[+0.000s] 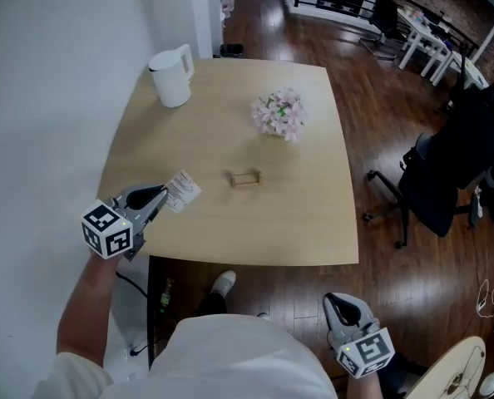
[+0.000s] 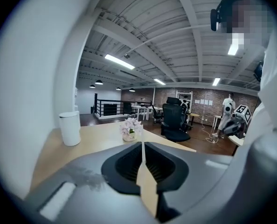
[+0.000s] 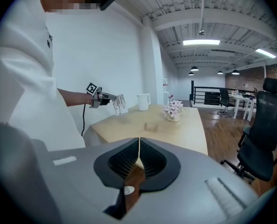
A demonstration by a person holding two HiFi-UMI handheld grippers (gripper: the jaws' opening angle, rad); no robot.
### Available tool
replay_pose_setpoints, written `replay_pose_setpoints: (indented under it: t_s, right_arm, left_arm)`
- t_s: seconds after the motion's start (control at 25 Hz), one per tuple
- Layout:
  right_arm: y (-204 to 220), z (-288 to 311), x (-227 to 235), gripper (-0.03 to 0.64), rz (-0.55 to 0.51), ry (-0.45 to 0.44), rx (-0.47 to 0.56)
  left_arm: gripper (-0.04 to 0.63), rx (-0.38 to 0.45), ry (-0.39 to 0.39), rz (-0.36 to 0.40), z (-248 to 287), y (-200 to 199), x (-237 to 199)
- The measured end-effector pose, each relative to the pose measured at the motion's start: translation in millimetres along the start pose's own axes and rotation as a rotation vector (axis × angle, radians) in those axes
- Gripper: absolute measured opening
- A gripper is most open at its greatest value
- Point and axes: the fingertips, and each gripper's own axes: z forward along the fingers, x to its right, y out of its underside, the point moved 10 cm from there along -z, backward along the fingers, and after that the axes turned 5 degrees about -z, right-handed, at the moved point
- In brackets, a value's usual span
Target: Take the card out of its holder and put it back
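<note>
The card (image 1: 181, 190) is out of its holder (image 1: 246, 178) and pinched at the tip of my left gripper (image 1: 162, 198), held in the air over the near left edge of the table (image 1: 313, 223), well apart from the holder. In the left gripper view the jaws are pressed onto it and the card shows edge-on as a thin line between them. So I judge the first half of the job done: the holder stands empty near the middle of the table, and what is left is to carry the card back and seat it in the slot (I cannot make out the slot itself from here). My right gripper (image 1: 338, 302) hangs low beside me, off the table over the wooden floor, its jaws pressed together with nothing between them. Counting: one card, one holder, two grippers, one white jug (image 1: 172, 76) at the far left corner and one small bunch of pale flowers (image 1: 280, 113) beyond the holder.
</note>
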Motion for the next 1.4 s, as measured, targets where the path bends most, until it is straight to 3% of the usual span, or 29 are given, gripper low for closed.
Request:
replay_pose_setpoints:
  t_s: [0.32, 0.6, 0.84, 1.16, 1.4]
  right_arm:
    - [8.4, -4.9, -5.3, 0.011, -0.072, -0.155, 0.007]
    - [6.2, -5.3, -7.6, 0.011, -0.093, -0.193, 0.010]
    - [-4.3, -15.9, -3.4, 0.011, -0.065, -0.116, 0.016]
    - [-12.7, -19.3, -7.3, 0.011, 0.025, 0.067, -0.003]
    - [-19.1, -10.4, -20.5, 0.011, 0.092, 0.204, -0.033]
  left_arm:
    - [0.018, 0.009, -0.155, -0.066, -83.2, 46.3, 49.8]
    - [0.017, 0.003, -0.177, -0.097, -100.9, 57.0, 60.6]
    - [0.017, -0.010, -0.077, -0.036, -66.8, 20.8, 45.6]
    - [0.017, -0.052, 0.143, 0.089, 38.6, -32.2, 3.7]
    - [0.017, -0.089, 0.297, 0.163, 119.0, -50.8, -25.9]
